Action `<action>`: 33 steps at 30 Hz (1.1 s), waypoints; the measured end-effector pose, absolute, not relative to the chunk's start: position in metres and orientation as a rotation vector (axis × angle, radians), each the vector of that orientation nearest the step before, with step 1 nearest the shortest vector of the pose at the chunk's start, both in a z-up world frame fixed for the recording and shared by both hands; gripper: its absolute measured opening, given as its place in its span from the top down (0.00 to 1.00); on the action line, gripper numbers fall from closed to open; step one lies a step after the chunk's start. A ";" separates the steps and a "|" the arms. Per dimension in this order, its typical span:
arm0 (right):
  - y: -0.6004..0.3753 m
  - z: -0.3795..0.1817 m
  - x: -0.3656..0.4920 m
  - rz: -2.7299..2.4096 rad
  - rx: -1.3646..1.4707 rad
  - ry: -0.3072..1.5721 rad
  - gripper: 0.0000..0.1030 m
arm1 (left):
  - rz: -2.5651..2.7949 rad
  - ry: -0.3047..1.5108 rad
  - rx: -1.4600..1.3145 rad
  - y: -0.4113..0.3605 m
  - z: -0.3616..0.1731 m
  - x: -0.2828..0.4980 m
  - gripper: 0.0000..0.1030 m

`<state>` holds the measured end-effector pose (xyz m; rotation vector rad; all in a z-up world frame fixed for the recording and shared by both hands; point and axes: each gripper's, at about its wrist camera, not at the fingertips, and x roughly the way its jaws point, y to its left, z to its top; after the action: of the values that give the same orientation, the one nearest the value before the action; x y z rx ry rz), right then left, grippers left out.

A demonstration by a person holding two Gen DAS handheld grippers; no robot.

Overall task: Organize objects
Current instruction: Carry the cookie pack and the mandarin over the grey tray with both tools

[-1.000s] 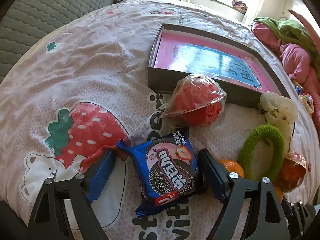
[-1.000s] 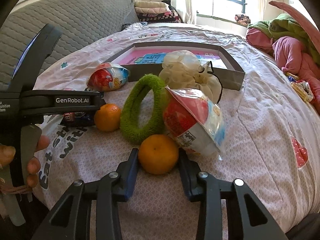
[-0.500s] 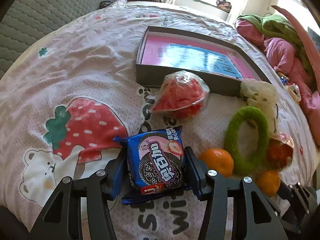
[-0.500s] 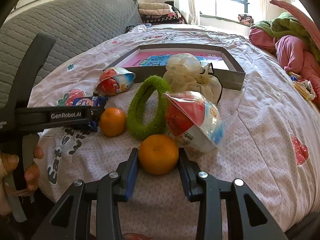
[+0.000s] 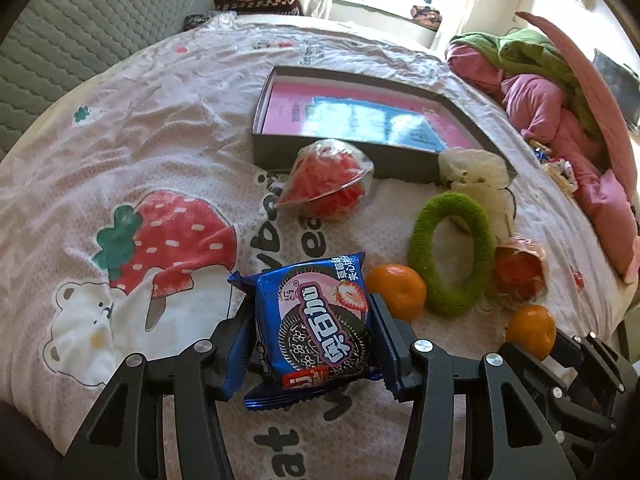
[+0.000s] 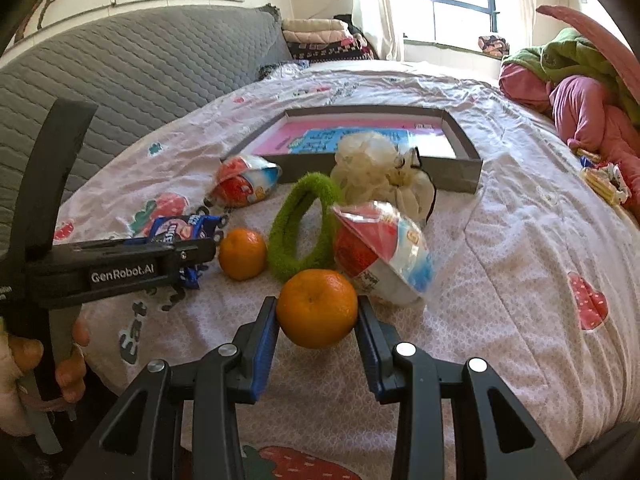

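My left gripper (image 5: 312, 340) is shut on a blue cookie packet (image 5: 316, 328), lifted a little off the bedspread; the same packet (image 6: 180, 230) shows in the right wrist view beside the left gripper's body (image 6: 120, 268). My right gripper (image 6: 318, 320) is shut on an orange mandarin (image 6: 317, 307), also seen at the lower right of the left wrist view as a mandarin (image 5: 530, 330). A second mandarin (image 5: 396, 290) lies on the bed next to a green fuzzy ring (image 5: 450, 254). The grey box (image 5: 328, 156) with a pink and blue bottom lies farther back.
Two red snack bags (image 5: 326, 184) (image 6: 380, 254) and a cream mesh pouf (image 6: 380, 172) lie in front of the box. Pink and green clothes (image 5: 560, 96) pile at the right. A grey quilted headboard (image 6: 140, 68) rises at the left. A hand (image 6: 24, 364) holds the left gripper.
My left gripper's jaws closed on the cookie packet and raised it toward the box. The right gripper has lifted its mandarin slightly off the bed.
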<state>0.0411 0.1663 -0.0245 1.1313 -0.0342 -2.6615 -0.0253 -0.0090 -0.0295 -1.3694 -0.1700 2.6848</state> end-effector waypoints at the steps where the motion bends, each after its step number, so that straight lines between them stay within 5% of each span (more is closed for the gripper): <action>1: 0.167 -0.022 0.042 -2.667 1.116 -0.034 0.63 | 2.693 -0.164 -1.356 -0.008 -0.027 -0.023 0.47; 33: 0.190 0.020 0.023 -2.831 0.857 0.056 0.63 | 2.749 -0.037 -1.064 0.020 0.015 -0.009 0.47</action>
<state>0.0232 0.1898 0.0199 0.8567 0.0559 -2.8312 -0.0095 0.0204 0.0150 -1.0639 -0.0372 2.7493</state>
